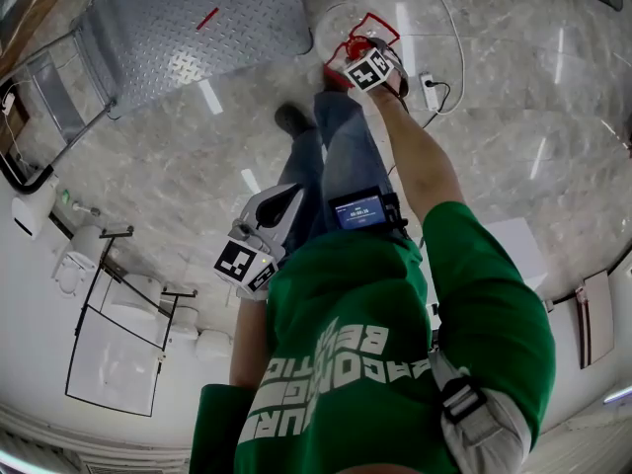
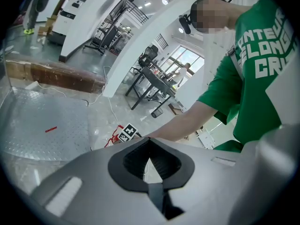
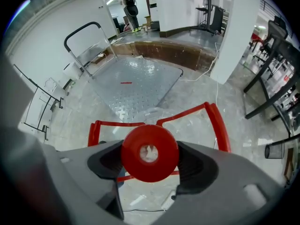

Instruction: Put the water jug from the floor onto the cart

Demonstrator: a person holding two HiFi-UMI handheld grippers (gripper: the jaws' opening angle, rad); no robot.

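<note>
Water jug (image 1: 348,49) on floor (image 1: 513,97), top centre of head view, inside red frame (image 3: 220,125). Red cap (image 3: 150,153) sits between right gripper (image 1: 357,55) pads, both pads touching cap sides. Right gripper points steeply down from above. Cart (image 1: 188,28) deck bare, upper left, beside jug, apart from it. Left gripper (image 2: 149,146) centre-left of head view, fingers closed together, holding nothing.

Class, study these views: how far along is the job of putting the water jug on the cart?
Done: the right claw is closed on the red cap of the jug. In hand: that grip, with the jug standing on the floor. Left: lifting it onto the cart nearby. The left claw is shut and empty.
</note>
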